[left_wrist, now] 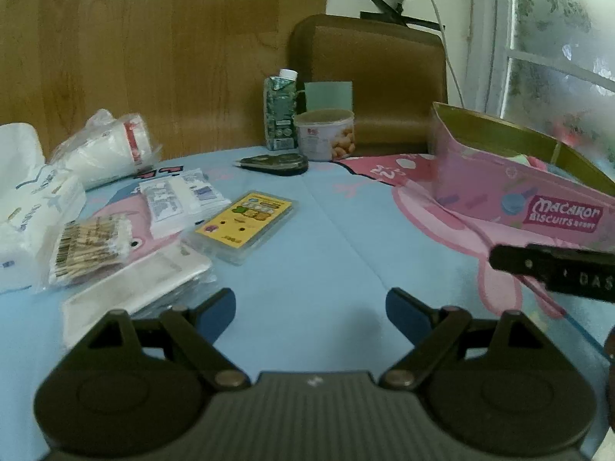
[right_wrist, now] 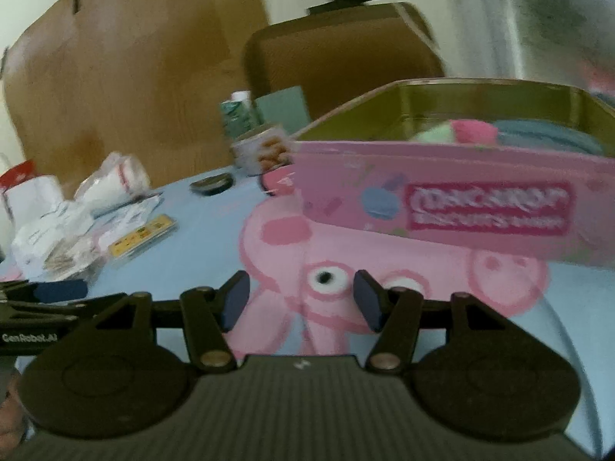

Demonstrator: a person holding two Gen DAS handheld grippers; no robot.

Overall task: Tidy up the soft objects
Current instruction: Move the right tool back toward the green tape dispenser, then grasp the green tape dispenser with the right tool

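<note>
Left gripper (left_wrist: 310, 309) hovers low in its frame, jaws wide apart, nothing between them but blue tablecloth (left_wrist: 326, 238). Right gripper (right_wrist: 300, 299) stands open and empty too, over the cloth's pink pig print. The pink biscuit tin (right_wrist: 453, 207) sits at the right, soft green and pink pieces (right_wrist: 457, 132) inside. Tissue packs (left_wrist: 34, 199) crowd the left edge.

A pink biscuit tin (right_wrist: 453, 196), lid off, gold inside, was seen at the right of the right wrist frame; a green, a pink and a blue soft item (right_wrist: 472, 132), possibly pompoms, lay inside. At the left of the left wrist frame, tissue packs (left_wrist: 34, 207), cotton swabs (left_wrist: 88, 253) and sachets (left_wrist: 180, 199) were heaped together.
</note>
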